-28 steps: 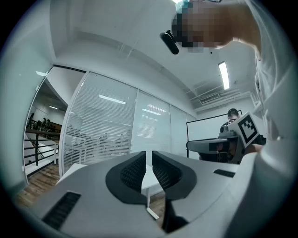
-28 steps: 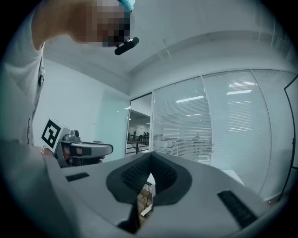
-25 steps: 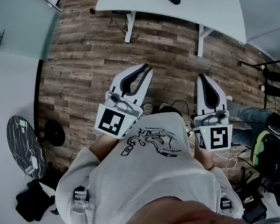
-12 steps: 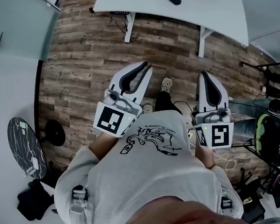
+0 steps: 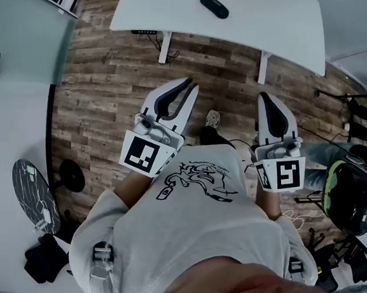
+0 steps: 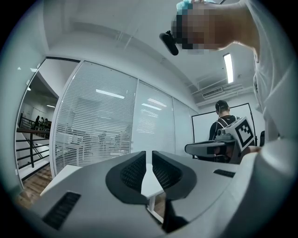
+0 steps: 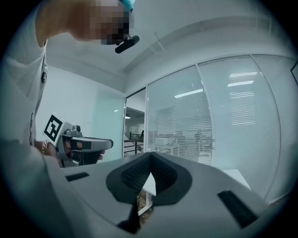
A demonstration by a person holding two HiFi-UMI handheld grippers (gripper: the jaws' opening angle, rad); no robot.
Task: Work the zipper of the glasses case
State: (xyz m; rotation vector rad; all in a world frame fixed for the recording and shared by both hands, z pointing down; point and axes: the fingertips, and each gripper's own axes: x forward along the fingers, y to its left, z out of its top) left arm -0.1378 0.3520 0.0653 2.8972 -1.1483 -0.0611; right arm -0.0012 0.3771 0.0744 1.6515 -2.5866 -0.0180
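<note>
Facing white bench, dark oval glasses case | approach step | left gripper jaws barely apart, right gripper together | next: reach case

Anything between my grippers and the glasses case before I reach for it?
Nothing visible does. The glasses case lies alone on the white table, across a stretch of wood floor. The left gripper and right gripper are short of the table's near edge, with nothing between their jaws.
</note>
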